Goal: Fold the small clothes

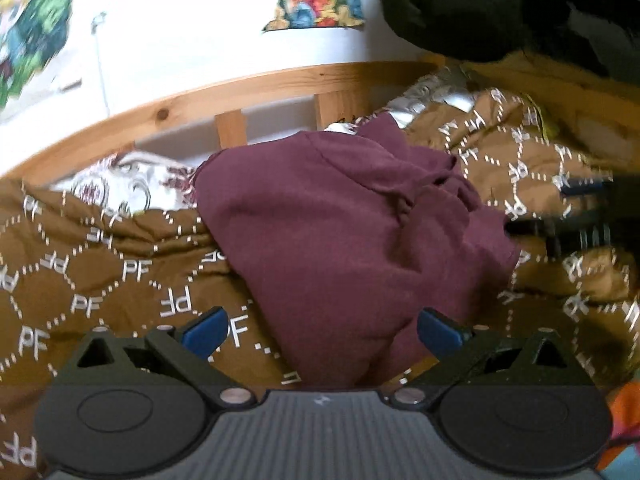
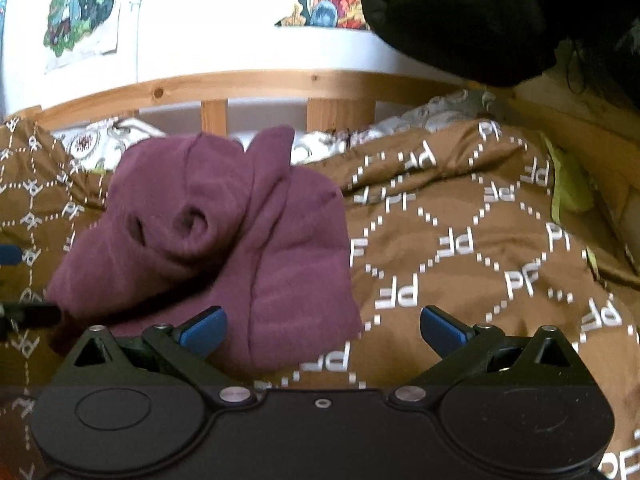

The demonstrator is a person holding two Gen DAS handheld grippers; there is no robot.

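A crumpled maroon garment [image 1: 340, 220] lies on a brown duvet [image 1: 100, 272] printed with white "PF" letters. My left gripper [image 1: 322, 332] is open wide just over the duvet, and the garment's near end lies between its blue pads [image 1: 204, 332] untouched. In the right wrist view the same garment [image 2: 224, 232] sits left of centre. My right gripper [image 2: 323, 330] also stands open, with the garment's near corner by its left pad [image 2: 204, 330] and bare duvet [image 2: 460, 240] under the rest. Each gripper shows blurred at the edge of the other's view: the right gripper [image 1: 580, 216], the left gripper [image 2: 16, 280].
A wooden bed rail [image 1: 240, 92] with slats runs behind the duvet, below a white wall with colourful posters [image 2: 80, 12]. White patterned bedding [image 1: 120, 184] lies along the rail. A black bulky shape [image 2: 460, 12] hangs at the top right. Yellow-green fabric [image 2: 568, 188] lies at the right.
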